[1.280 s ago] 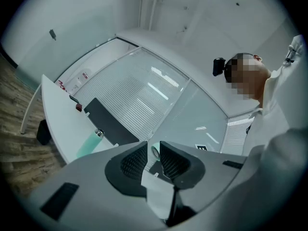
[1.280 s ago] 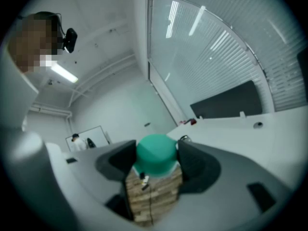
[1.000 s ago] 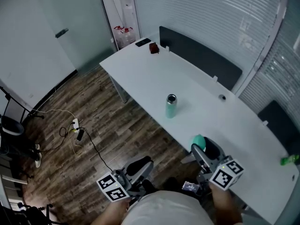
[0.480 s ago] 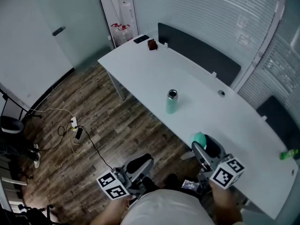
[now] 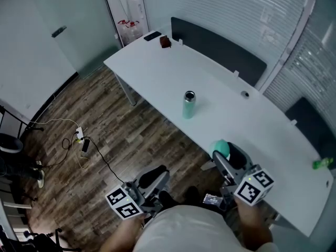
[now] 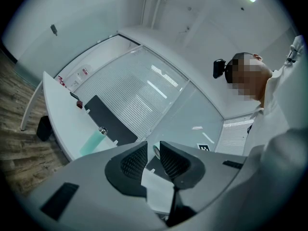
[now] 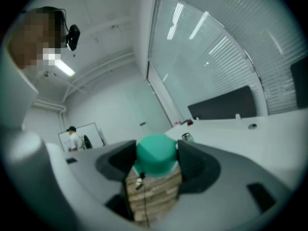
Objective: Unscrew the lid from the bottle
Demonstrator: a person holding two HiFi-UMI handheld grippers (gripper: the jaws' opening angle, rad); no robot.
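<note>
A mint-green bottle [image 5: 189, 105] stands upright near the middle of the long white table [image 5: 157, 72], its metal mouth uncovered. My right gripper [image 5: 227, 156] hovers at the table's near edge, well short of the bottle, shut on the green lid [image 5: 221, 148]. In the right gripper view the lid [image 7: 156, 154] sits squeezed between both pads, with the bottle [image 7: 186, 137] small behind it. My left gripper [image 5: 157, 176] hangs over the wooden floor, away from the table. Its jaws stand a narrow gap apart with nothing between them, and the bottle [image 6: 91, 142] shows far off to its left.
A black phone [image 5: 152, 35] and a small reddish object [image 5: 165, 41] lie at the table's far end. A dark partition panel [image 5: 220, 49] runs along the back edge. A green item [image 5: 323, 163] rests at the right. Cables [image 5: 79, 140] trail across the floor.
Only the head view has drifted a little, so the table sits slightly higher and to the left in the picture. Both grippers and the bottle stay where they were.
</note>
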